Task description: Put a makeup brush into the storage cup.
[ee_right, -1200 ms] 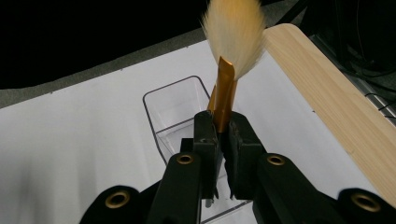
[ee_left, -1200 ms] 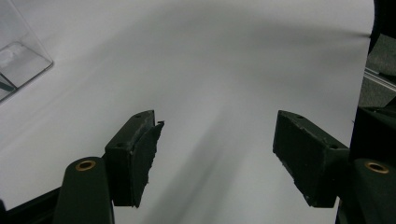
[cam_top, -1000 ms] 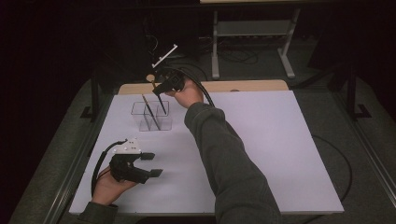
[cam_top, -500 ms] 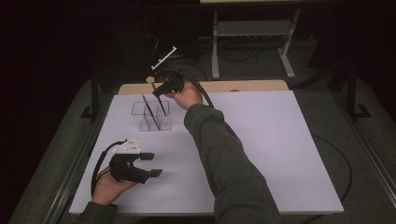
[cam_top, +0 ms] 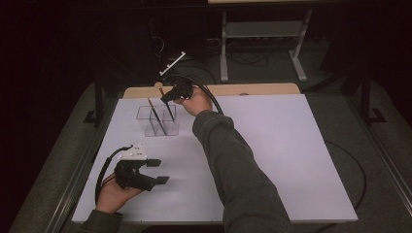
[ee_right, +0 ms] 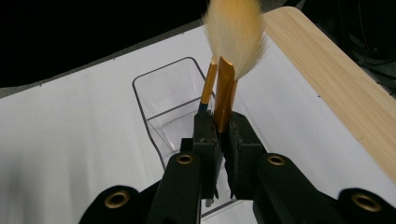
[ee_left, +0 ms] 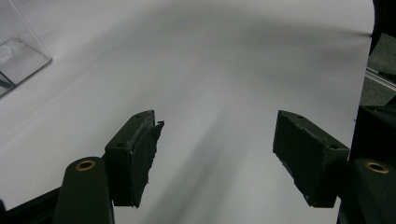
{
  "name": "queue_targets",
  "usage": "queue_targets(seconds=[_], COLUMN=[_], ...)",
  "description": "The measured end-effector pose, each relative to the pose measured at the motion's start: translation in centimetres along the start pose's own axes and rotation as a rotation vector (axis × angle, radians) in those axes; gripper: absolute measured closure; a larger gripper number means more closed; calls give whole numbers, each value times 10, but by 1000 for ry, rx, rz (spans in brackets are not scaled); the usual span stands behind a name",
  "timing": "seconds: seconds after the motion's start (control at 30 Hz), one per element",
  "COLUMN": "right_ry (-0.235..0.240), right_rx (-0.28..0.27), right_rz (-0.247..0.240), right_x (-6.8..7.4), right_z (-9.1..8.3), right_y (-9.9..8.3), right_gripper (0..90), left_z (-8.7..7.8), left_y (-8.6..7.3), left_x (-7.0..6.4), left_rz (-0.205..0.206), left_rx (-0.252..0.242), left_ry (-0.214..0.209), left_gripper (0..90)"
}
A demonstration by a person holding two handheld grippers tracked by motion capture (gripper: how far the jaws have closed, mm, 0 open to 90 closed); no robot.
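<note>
- Leftmost, the left gripper (cam_top: 156, 172) is held low over the near left part of the white table (cam_top: 272, 160), gripped by a hand (cam_top: 112, 194) that comes in from the bottom edge of the high view.
- Its jaws are spread wide apart with nothing between them; in the left gripper view (ee_left: 217, 161) bare white table is seen through the gap.
- A black cable (cam_top: 103, 167) is looped from the back of that gripper, beside the hand.
- Farther back and a little to the right, a clear box (cam_top: 158, 120) with two compartments is stood on the table; a corner of it is caught at the upper left of the left gripper view (ee_left: 21, 53).
- A thin brush (cam_top: 156, 112) is leaned inside the box, its handle tilted.
- Just right of the box and above it, the right gripper (cam_top: 167, 97) is held near the table's far edge, by a wooden strip (cam_top: 252, 89).
- In the right gripper view, the right gripper (ee_right: 223, 135) is clamped on a second brush (ee_right: 225, 93) at its golden ferrule, with the pale bristles (ee_right: 236, 35) pointing up past the jaws.
- That brush is held over the clear box (ee_right: 163, 100), just beside the other brush's golden ferrule (ee_right: 208, 84); whether its lower end is inside a compartment cannot be told.
</note>
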State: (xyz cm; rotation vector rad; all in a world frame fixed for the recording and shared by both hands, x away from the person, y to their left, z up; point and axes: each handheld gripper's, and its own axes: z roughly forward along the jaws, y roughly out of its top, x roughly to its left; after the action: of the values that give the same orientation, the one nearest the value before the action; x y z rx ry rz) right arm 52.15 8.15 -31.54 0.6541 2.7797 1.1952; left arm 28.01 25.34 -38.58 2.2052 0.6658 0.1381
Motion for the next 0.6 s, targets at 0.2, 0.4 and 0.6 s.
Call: queue_targets(seconds=[0.2, 0.4, 0.6], right_ry=[3, 9, 14], right_rx=[1, 3, 1], right_rz=[0, 8, 18], right_x=[0, 1, 1], right_z=[4, 8, 10], right_y=[-2, -3, -5], right_gripper=[825, 825, 824], left_z=[0, -1, 0], left_y=[0, -1, -1], left_x=[0, 1, 1], left_rz=[-2, -1, -6], left_rx=[-1, -2, 2], left_ry=[1, 3, 1], left_gripper=[300, 300, 300])
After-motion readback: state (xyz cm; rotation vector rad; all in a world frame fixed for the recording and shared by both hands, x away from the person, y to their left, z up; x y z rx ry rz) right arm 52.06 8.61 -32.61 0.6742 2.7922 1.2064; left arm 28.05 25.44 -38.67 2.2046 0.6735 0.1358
